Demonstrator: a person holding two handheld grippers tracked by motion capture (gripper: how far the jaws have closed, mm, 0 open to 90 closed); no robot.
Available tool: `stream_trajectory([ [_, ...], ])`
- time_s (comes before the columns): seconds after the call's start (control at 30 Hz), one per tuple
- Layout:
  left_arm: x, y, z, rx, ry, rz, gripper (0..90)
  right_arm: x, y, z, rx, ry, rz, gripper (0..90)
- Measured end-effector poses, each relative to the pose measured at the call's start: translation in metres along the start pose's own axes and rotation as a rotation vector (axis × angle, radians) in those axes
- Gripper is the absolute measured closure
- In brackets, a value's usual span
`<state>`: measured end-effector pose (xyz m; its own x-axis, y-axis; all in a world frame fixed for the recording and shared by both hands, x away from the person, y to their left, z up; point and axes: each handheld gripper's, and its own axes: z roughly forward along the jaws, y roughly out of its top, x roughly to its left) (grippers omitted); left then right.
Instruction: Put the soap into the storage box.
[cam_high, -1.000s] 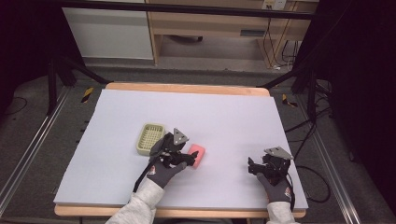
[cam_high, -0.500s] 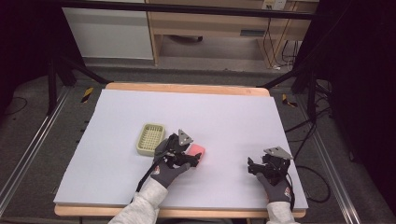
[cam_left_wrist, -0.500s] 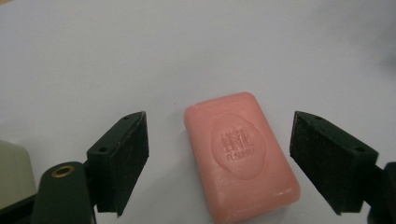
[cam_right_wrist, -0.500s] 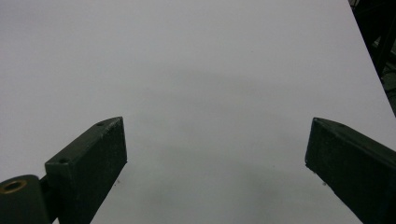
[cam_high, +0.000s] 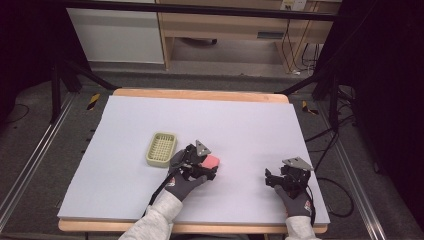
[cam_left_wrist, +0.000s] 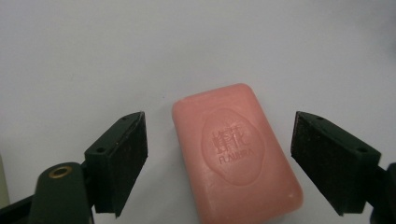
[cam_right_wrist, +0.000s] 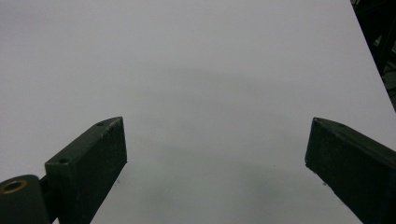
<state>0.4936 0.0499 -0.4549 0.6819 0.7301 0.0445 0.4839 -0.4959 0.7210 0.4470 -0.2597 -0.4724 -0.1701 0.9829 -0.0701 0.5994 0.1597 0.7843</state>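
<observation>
A pink bar of soap (cam_left_wrist: 236, 156) with an embossed stamp lies flat on the pale grey table sheet. My left gripper (cam_left_wrist: 219, 161) is open, one jaw on each side of the bar with a gap on both sides. From above, the soap (cam_high: 211, 161) peeks out just right of the left gripper (cam_high: 200, 162). A pale green slotted soap dish (cam_high: 161, 149) sits just left of that hand. My right gripper (cam_right_wrist: 217, 163) is open over bare sheet, and in the high view it (cam_high: 280, 179) rests near the table's front right.
The sheet (cam_high: 240, 125) covers a wooden table whose edge (cam_high: 200, 94) shows at the back. Dark stands and cables flank the table on both sides, and a wooden cabinet stands behind it.
My left gripper has slid slightly right and forward toward the soap, so its jaws now straddle the bar. The right gripper has stayed in place.
</observation>
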Motion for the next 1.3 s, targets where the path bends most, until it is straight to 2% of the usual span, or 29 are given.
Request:
stream_trajectory([
  [0.23, -0.002, -0.001, 0.006, 0.027, 0.006, 0.009, 17.8, 0.000, 0.000, 0.000, 0.001, -0.001, -0.004, 5.8],
  [0.7, -0.003, -0.003, 0.016, 0.050, 0.006, -0.007, 18.6, 0.000, 0.000, 0.001, 0.006, -0.002, -0.009, 5.8],
  [0.8, -0.003, -0.003, 0.018, 0.057, 0.000, -0.016, 19.4, 0.000, 0.000, 0.001, 0.010, 0.000, 0.002, 5.8],
  [1.07, -0.005, -0.003, 0.021, 0.065, -0.011, -0.015, 25.0, 0.000, 0.000, 0.001, 0.008, -0.001, 0.003, 5.8],
  [1.2, -0.006, -0.004, 0.023, 0.079, -0.004, -0.006, 26.6, 0.000, 0.000, 0.001, 0.007, -0.001, 0.003, 5.8],
  [1.3, -0.006, -0.004, 0.023, 0.087, 0.000, -0.005, 31.5, 0.000, 0.000, 0.001, 0.008, 0.000, 0.003, 5.8],
])
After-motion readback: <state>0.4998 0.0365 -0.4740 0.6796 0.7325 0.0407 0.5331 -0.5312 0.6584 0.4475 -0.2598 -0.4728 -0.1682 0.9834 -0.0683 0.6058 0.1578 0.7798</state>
